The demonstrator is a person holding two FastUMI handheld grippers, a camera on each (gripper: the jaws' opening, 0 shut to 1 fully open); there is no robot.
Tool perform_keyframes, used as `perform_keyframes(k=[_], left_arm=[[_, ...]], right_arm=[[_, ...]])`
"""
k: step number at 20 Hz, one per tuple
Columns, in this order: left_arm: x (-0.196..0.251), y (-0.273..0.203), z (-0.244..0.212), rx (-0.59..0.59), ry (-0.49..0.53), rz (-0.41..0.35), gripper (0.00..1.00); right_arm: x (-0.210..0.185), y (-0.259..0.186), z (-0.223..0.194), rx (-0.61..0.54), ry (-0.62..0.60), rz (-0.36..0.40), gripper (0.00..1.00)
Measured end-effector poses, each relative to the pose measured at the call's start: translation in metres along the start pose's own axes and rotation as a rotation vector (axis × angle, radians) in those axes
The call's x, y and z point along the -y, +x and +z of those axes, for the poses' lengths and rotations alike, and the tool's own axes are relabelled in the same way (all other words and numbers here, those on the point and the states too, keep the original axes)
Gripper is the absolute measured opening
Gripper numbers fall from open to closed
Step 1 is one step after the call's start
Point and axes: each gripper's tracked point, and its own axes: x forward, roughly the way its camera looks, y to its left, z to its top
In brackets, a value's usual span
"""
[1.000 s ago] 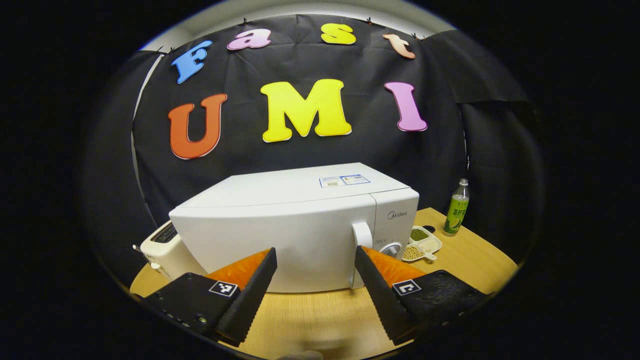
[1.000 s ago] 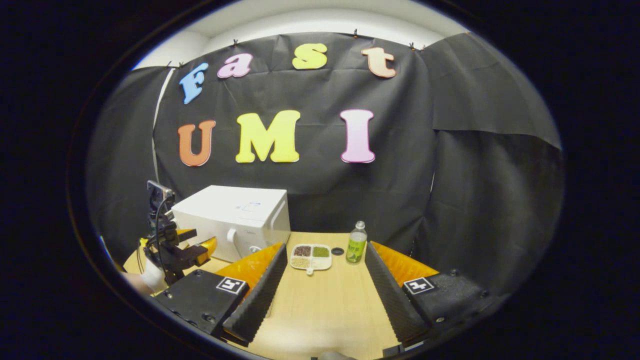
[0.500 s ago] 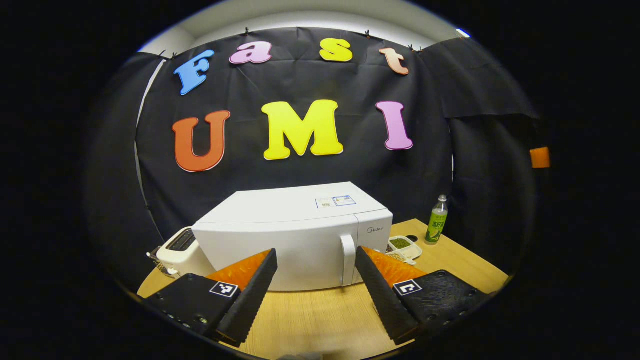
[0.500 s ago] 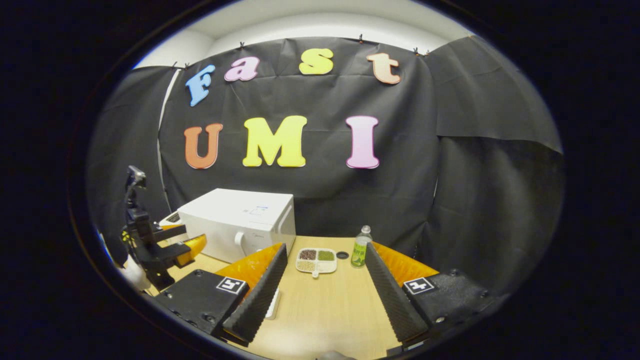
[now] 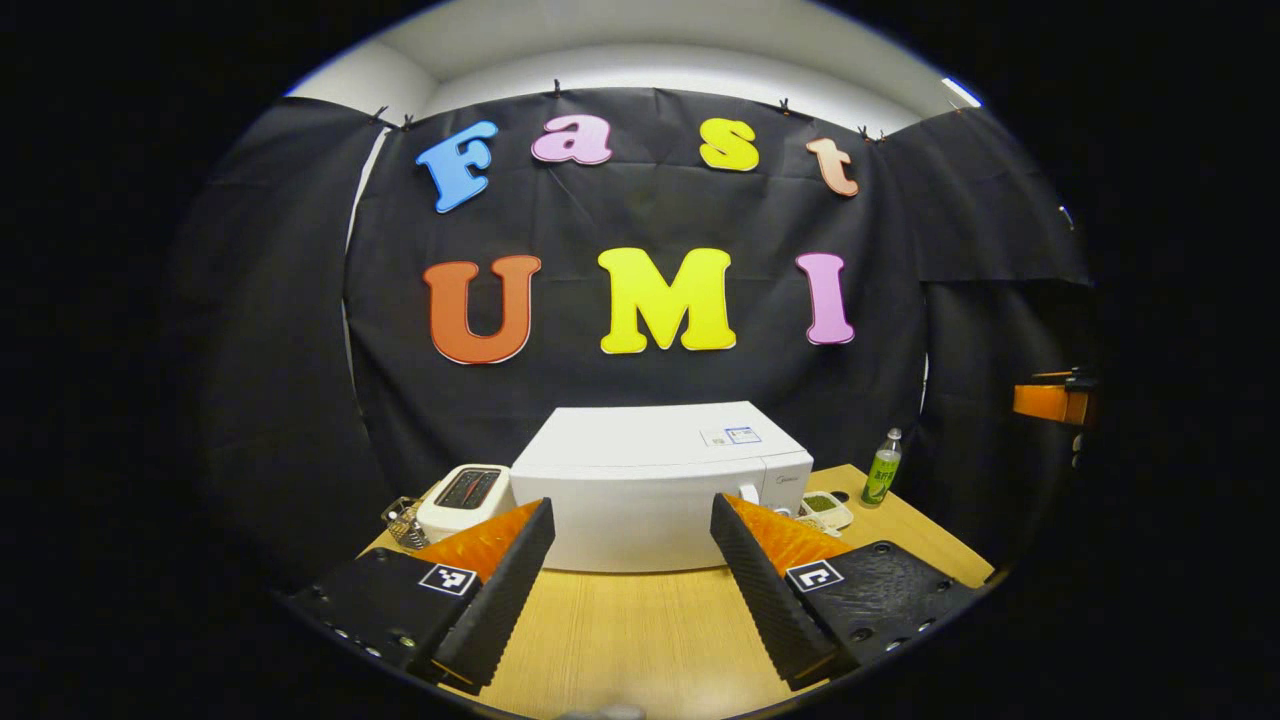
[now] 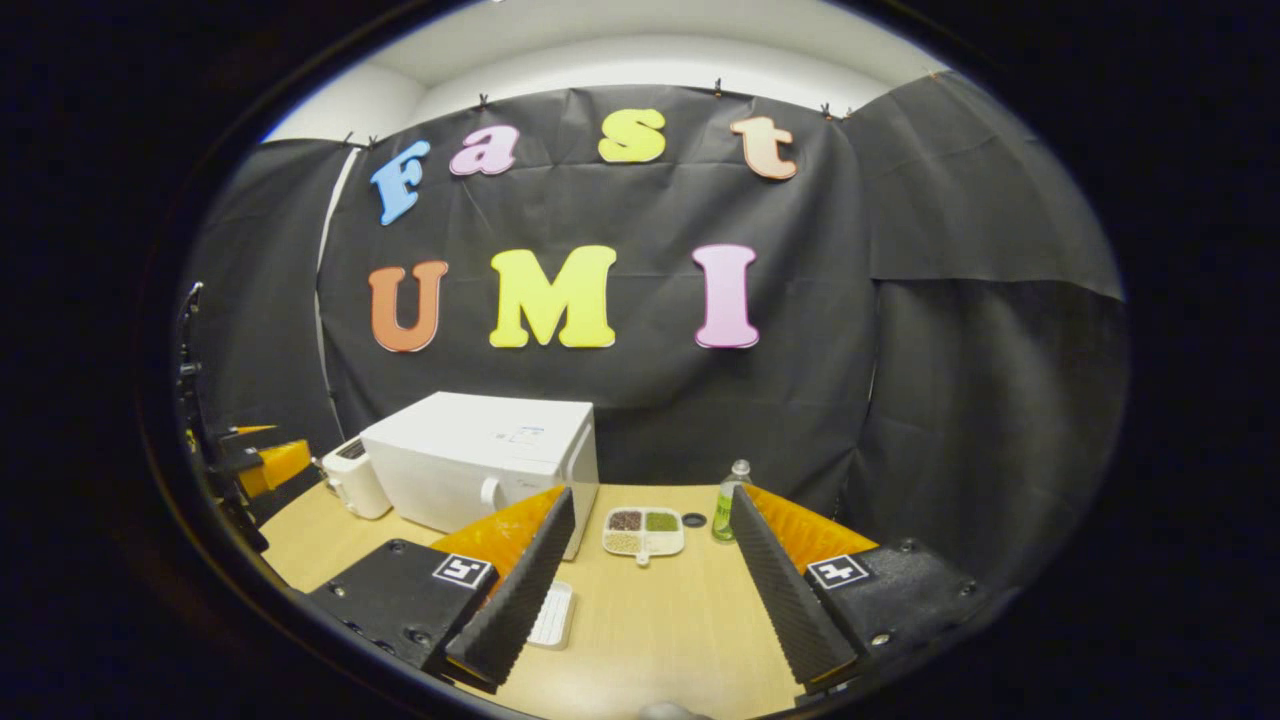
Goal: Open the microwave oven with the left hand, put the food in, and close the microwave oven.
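The microwave oven (image 5: 655,480) is a plain white box with its door closed, a white vertical handle (image 5: 747,492) at the door's right edge and a narrow control strip beyond it. In the left gripper view it stands straight ahead of the left gripper (image 5: 632,575), well beyond the fingertips, on the wooden table (image 5: 620,640). The fingers are spread wide with nothing between them but bare tabletop.

In the right gripper view the oven sits ahead and to the left of the right gripper (image 6: 645,580), turned so that its right side and handle face the camera. This gripper's fingers are also spread apart and hold nothing. The food tray (image 6: 644,531), a white divided dish with brown, green and pale grains in its compartments, lies straight ahead between the two fingers, well past their tips. A green bottle (image 6: 729,500) stands just right of the tray (its lower part is covered by the right finger). A small dark round object (image 6: 694,520) lies between tray and bottle; what it is cannot be made out.

A white toaster (image 5: 462,498) stands just left of the oven. A flat white item (image 6: 552,615) is half hidden behind the right gripper's left finger. The oven's lower front corners are covered by the left gripper's fingers, and its controls are too small to tell.
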Motion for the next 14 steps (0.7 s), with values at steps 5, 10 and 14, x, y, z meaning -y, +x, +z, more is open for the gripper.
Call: perform_keyframes(k=[5,10,14], left_arm=[[-0.026,-0.022,0.001,0.005,-0.002,0.037,0.96],[-0.041,-0.036,0.007,0.013,-0.016,0.060,0.96],[-0.042,-0.036,0.013,0.028,-0.013,0.059,0.96]], right_arm=[[-0.021,-0.002,0.003,0.028,-0.002,0.013,1.00],[-0.041,-0.005,0.000,0.036,-0.004,0.039,0.94],[-0.048,-0.004,0.000,0.034,-0.005,0.048,0.94]])
